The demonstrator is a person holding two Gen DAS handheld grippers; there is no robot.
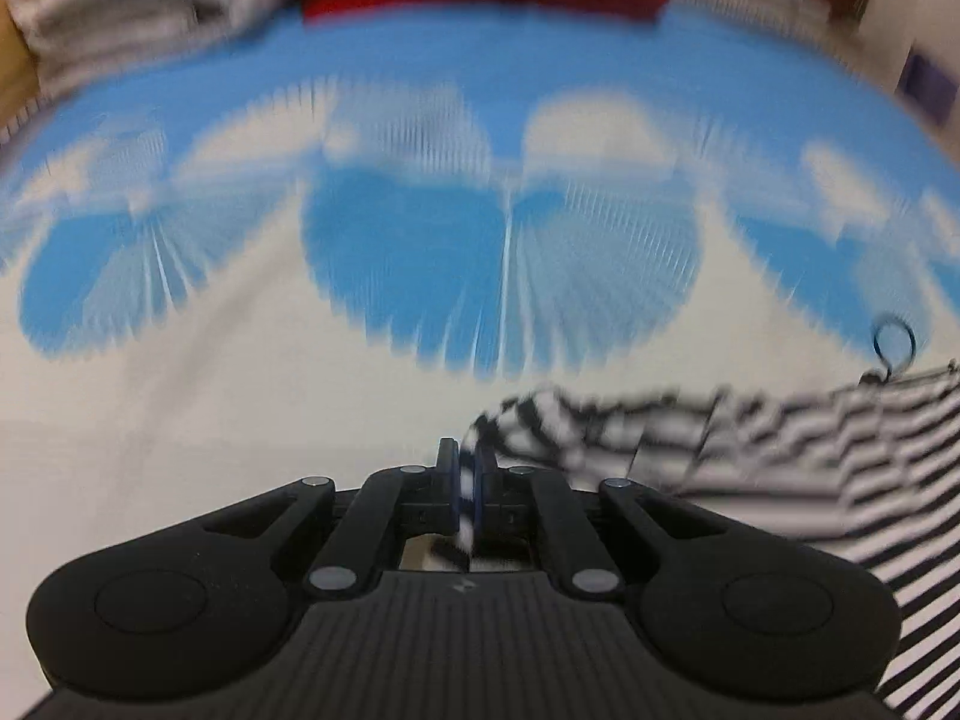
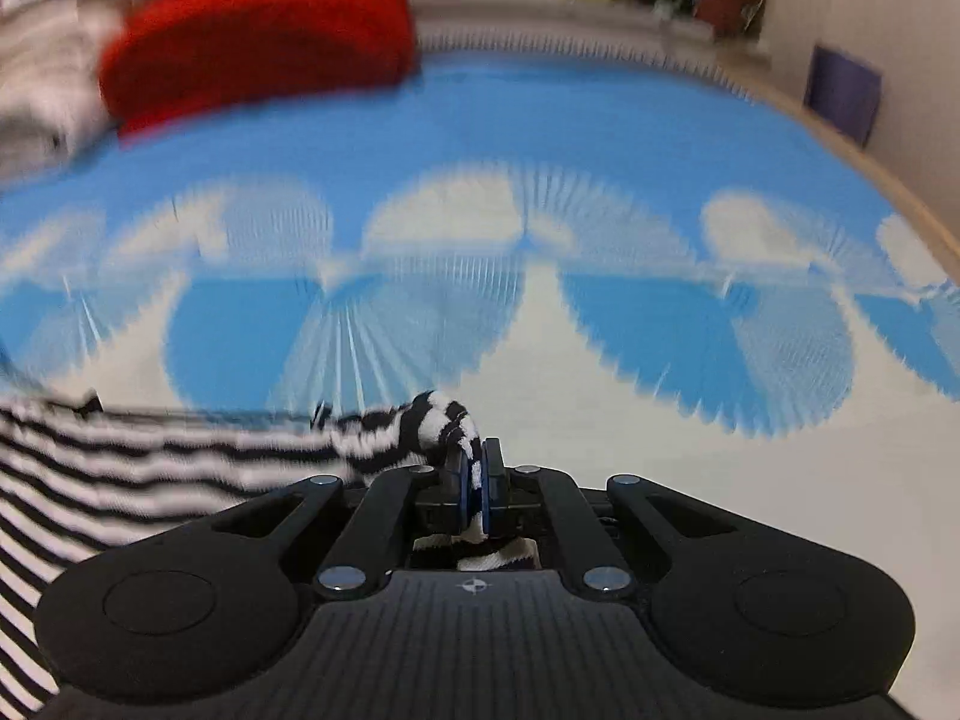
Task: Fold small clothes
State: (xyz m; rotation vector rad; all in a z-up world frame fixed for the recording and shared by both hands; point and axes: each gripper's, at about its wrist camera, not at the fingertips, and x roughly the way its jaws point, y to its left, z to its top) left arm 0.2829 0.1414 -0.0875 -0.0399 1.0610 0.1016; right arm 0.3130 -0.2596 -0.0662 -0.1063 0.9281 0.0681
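striped top [image 1: 780,456] pinched thin in my left gripper [image 1: 467,480] and right gripper [image 2: 477,474]; fast swing toward 12 o'clock may yank a corner free.

Even, soft indoor light falls over everything, bright, with no glare and barely a shadow. Both views are smeared by motion blur, streaking the blue-and-white sheet [image 1: 420,252] outward; only the near black gripper bodies look sharp. The fisheye bends far edges into curves.
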